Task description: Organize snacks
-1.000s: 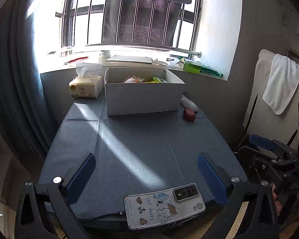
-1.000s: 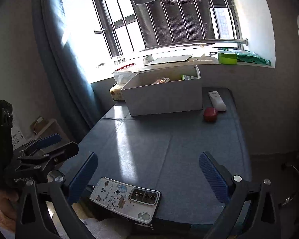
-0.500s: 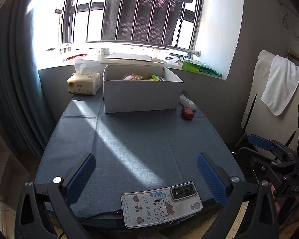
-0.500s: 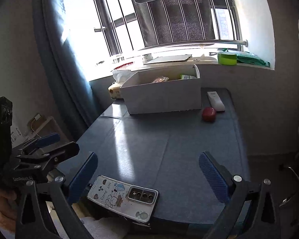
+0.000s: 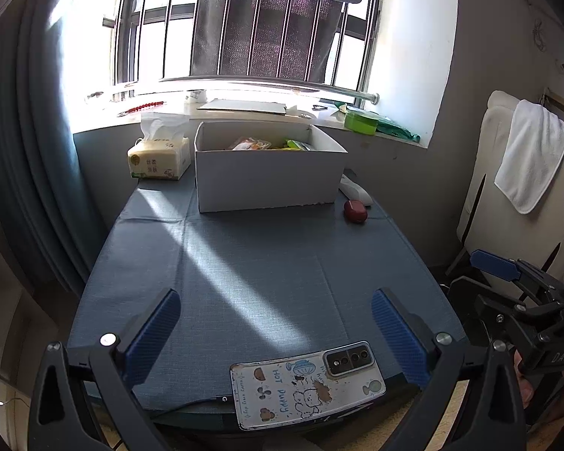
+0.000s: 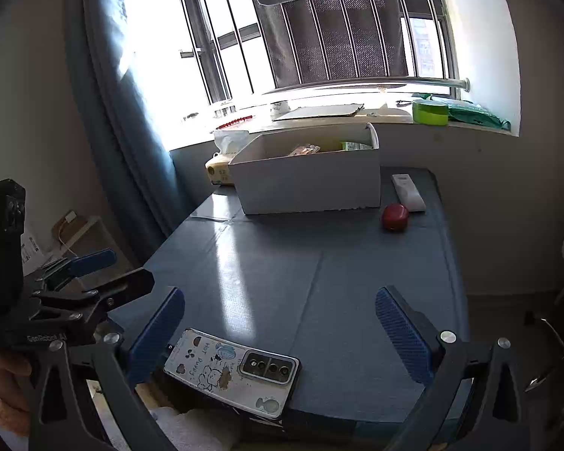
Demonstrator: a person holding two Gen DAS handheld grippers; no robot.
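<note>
A white cardboard box [image 5: 267, 176] [image 6: 308, 184] stands at the far end of the blue-grey table [image 5: 252, 263] [image 6: 319, 270], with several snack packets [image 5: 250, 144] [image 6: 304, 149] showing above its rim. My left gripper [image 5: 274, 323] hangs open over the table's near edge, nothing between its blue pads. My right gripper [image 6: 282, 323] is open too, at the same edge, empty. Each gripper shows in the other's view at the side.
A phone in a cartoon case [image 5: 306, 383] [image 6: 233, 370] lies at the near edge. A red round case [image 5: 355, 211] [image 6: 394, 217] and a white remote [image 6: 408, 192] sit right of the box, a tissue pack [image 5: 158, 158] to its left. A chair with a white towel [image 5: 530, 158] stands right.
Both grippers have drawn back slightly from the table and risen a little; the box looks a bit farther off. Both stay open and empty.
</note>
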